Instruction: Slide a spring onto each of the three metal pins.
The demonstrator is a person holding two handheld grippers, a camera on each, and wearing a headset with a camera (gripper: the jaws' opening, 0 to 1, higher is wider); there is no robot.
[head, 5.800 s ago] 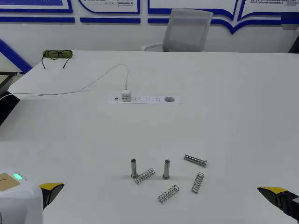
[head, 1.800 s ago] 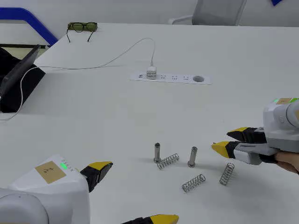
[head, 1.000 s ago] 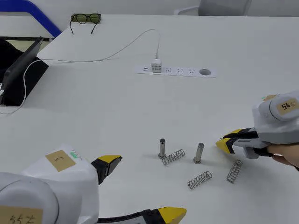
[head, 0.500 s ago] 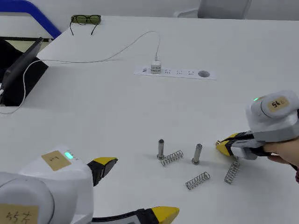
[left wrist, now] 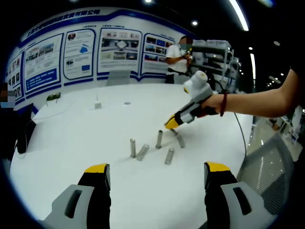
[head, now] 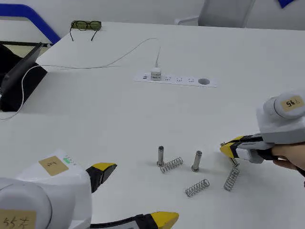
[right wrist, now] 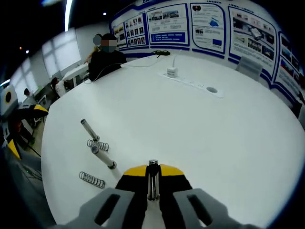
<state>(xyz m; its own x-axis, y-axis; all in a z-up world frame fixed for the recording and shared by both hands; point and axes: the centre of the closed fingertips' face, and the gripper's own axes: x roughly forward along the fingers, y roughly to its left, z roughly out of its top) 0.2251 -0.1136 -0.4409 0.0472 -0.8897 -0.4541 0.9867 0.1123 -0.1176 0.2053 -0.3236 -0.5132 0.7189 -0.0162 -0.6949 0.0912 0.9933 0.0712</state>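
Two metal pins (head: 160,155) (head: 196,161) stand upright on the white table (head: 119,119). A spring (head: 171,164) lies between them, a second spring (head: 197,187) in front, and a third (head: 231,178) to the right. My right gripper (head: 228,149) hovers low over the table just right of the pins, shut on the third pin (right wrist: 152,179), which sticks out between its yellow tips. My left gripper (head: 133,195) is open near the table's front edge, with nothing between its fingers. From it the pins (left wrist: 133,147) (left wrist: 159,139) stand straight ahead.
A white power strip (head: 175,79) with a plugged charger and cable (head: 128,50) lies mid-table. Dark glasses (head: 86,25) sit at the far left corner, a black device (head: 16,76) at the left edge, a grey chair (head: 224,12) behind the table.
My right gripper came in from the right, lowered onto the lying pin and shut on it. The left gripper stayed open near the front edge. The head camera shifted.
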